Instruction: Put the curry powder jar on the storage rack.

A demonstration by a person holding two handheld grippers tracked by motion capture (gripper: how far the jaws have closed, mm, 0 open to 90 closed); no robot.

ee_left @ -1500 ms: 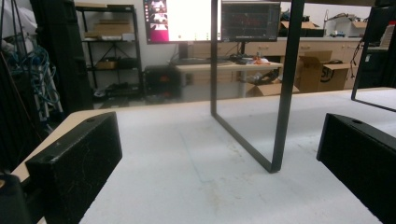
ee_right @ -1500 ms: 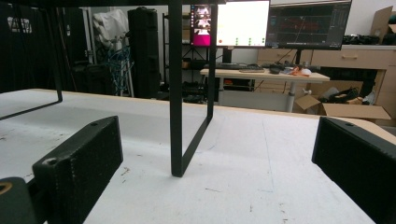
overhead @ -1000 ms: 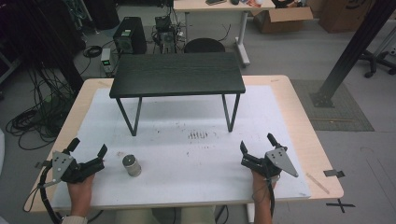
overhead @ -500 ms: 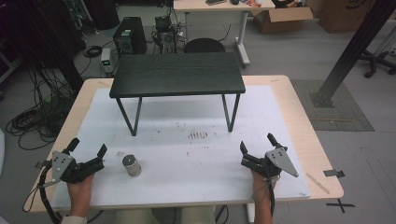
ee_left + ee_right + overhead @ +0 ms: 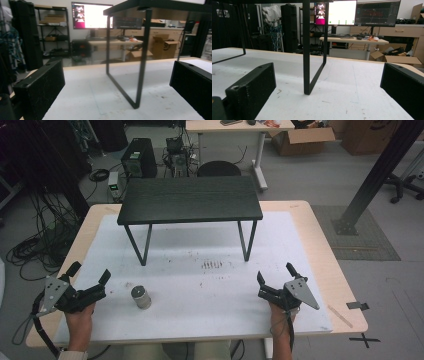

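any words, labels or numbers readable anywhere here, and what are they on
None can be read.
Monitors behind the table: windows and graphs, text too small.
Cardboard box on the floor: a dark mark, blurred.
Small metal cylinder near the left gripper: no label visible.
Black shelf: plain.

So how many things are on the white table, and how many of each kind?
Grippers: 2, the left gripper and the right gripper, both with jaws open.
Black stand: 1.
Small metal can: 1.
Total: 4.
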